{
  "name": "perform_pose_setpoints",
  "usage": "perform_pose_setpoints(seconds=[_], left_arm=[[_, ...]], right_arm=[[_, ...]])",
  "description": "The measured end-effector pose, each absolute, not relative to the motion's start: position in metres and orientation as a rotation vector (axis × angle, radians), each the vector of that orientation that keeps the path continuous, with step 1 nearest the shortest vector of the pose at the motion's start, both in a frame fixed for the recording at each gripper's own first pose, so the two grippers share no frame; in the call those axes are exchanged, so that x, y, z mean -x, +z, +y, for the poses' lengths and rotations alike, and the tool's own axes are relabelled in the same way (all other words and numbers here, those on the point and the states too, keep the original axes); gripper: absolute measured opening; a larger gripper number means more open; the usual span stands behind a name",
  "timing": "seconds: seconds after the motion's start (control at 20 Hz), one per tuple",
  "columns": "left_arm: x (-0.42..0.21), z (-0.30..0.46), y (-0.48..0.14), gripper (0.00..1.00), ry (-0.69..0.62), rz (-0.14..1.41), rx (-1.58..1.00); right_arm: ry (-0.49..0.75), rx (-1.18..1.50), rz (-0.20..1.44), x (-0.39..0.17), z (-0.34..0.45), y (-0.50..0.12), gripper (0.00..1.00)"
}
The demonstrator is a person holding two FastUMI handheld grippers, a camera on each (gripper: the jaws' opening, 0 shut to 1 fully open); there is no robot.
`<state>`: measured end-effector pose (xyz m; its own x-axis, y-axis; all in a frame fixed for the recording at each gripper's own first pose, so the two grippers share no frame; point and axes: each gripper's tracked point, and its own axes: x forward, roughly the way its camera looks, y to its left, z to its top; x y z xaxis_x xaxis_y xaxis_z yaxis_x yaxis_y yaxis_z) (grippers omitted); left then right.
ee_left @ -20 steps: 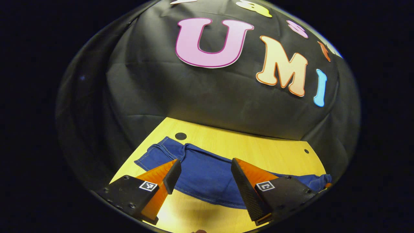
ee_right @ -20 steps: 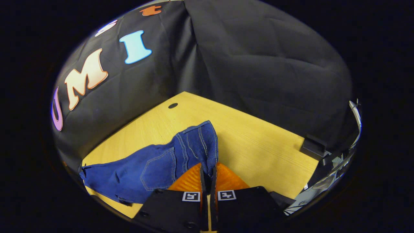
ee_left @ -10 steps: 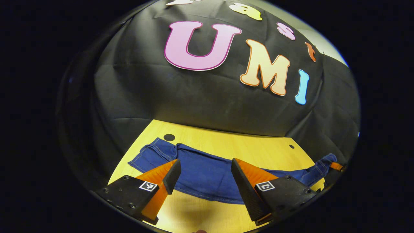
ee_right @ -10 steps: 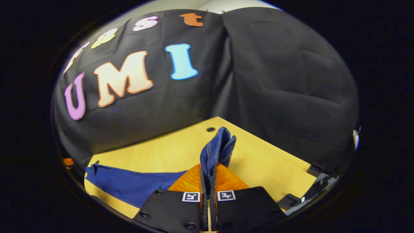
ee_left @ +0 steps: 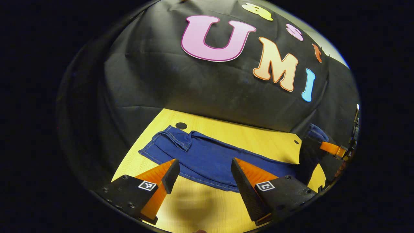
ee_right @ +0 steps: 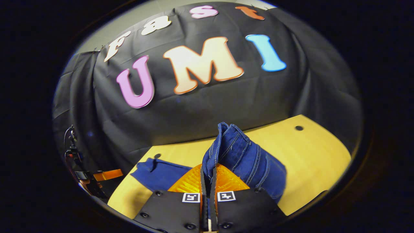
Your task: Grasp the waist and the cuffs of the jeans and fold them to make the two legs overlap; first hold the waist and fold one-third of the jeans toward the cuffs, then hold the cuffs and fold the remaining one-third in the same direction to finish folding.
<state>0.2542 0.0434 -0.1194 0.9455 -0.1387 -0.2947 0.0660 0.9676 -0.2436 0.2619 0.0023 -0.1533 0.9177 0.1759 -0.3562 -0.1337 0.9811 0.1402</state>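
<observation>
Lifted higher than a second ago, the right gripper clamps the waist of the dark blue denim jeans at lower centre; the left gripper hovers wide open, empty, over the legs on the yellow wooden table.

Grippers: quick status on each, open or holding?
Left gripper: tongs open, holding nothing, above the jeans.
Right gripper: tongs closed on the jeans' denim.

Stitched blue denim jeans, smooth pale wood table
</observation>
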Motion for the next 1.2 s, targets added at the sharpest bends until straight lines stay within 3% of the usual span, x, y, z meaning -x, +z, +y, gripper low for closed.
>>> perform_pose_setpoints(seconds=[0.25, 0.3, 0.5, 0.85, 1.0, 1.2], left_arm=[[-0.25, 0.052, -0.142, 0.96, -0.101, 0.325, 0.257], [-0.253, 0.054, -0.146, 0.96, -0.098, 0.328, 0.265], [-0.257, 0.063, -0.154, 0.97, -0.086, 0.33, 0.29], [-0.272, 0.084, -0.163, 0.96, -0.056, 0.331, 0.237], [-0.288, 0.105, -0.164, 0.96, -0.029, 0.325, 0.226], [-0.325, 0.144, -0.173, 0.96, -0.012, 0.331, 0.166]], right_arm=[[0.282, -0.165, 0.499, -0.294, 0.077, -0.238, 0.05], [0.292, -0.156, 0.537, -0.298, 0.083, -0.262, 0.01], [0.321, -0.105, 0.658, -0.298, 0.095, -0.332, 0.05], [0.354, -0.099, 0.688, -0.297, 0.098, -0.35, 0.09], [0.397, -0.155, 0.707, -0.291, 0.11, -0.343, 0.29], [0.459, -0.141, 0.639, -0.277, 0.125, -0.321, 0.98]])
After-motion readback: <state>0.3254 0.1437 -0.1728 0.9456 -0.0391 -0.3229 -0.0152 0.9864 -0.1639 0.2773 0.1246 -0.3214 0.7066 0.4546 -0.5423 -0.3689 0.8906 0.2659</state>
